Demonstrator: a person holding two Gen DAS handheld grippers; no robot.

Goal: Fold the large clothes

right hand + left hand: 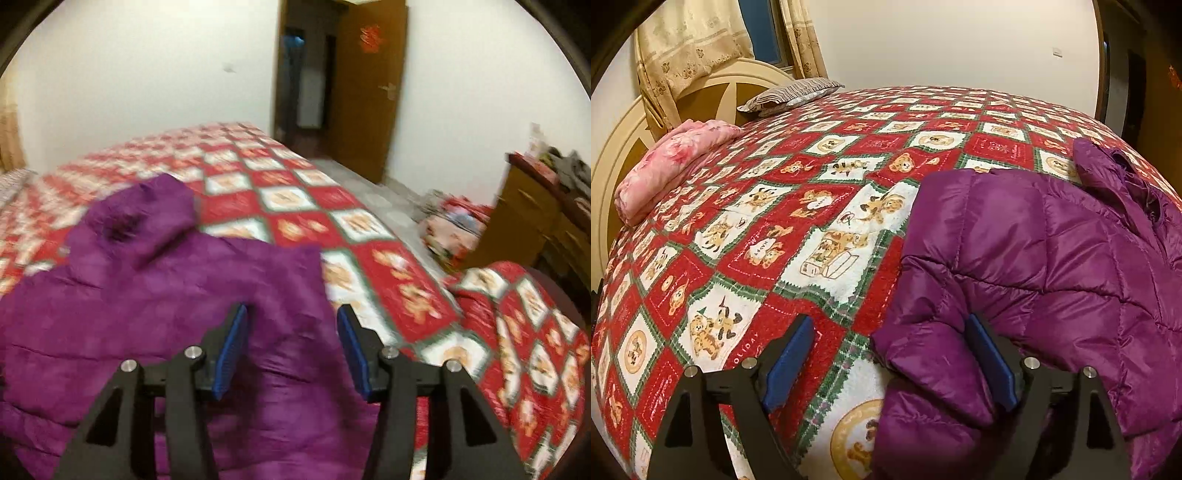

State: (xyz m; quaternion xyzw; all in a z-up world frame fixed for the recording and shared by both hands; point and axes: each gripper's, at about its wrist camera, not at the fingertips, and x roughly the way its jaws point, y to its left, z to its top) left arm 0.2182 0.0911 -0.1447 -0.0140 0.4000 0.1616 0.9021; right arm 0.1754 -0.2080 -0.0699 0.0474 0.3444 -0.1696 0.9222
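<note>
A purple quilted puffer jacket (1052,258) lies spread on the bed, hood at the far end. In the left wrist view it fills the right half, and a sleeve lies folded in over its near left part. My left gripper (892,360) is open, its blue pads (790,363) straddling the jacket's near left edge just above the bedspread. In the blurred right wrist view the jacket (166,295) fills the left and centre. My right gripper (293,350) is open over the jacket's near right edge, holding nothing.
The bed carries a red, white and green patchwork bedspread (768,236) with bear prints. A pink folded quilt (668,166) and a striped pillow (790,94) lie by the headboard. A wooden dresser (535,218), a pile of bedding (454,229) and an open door (365,92) stand to the right.
</note>
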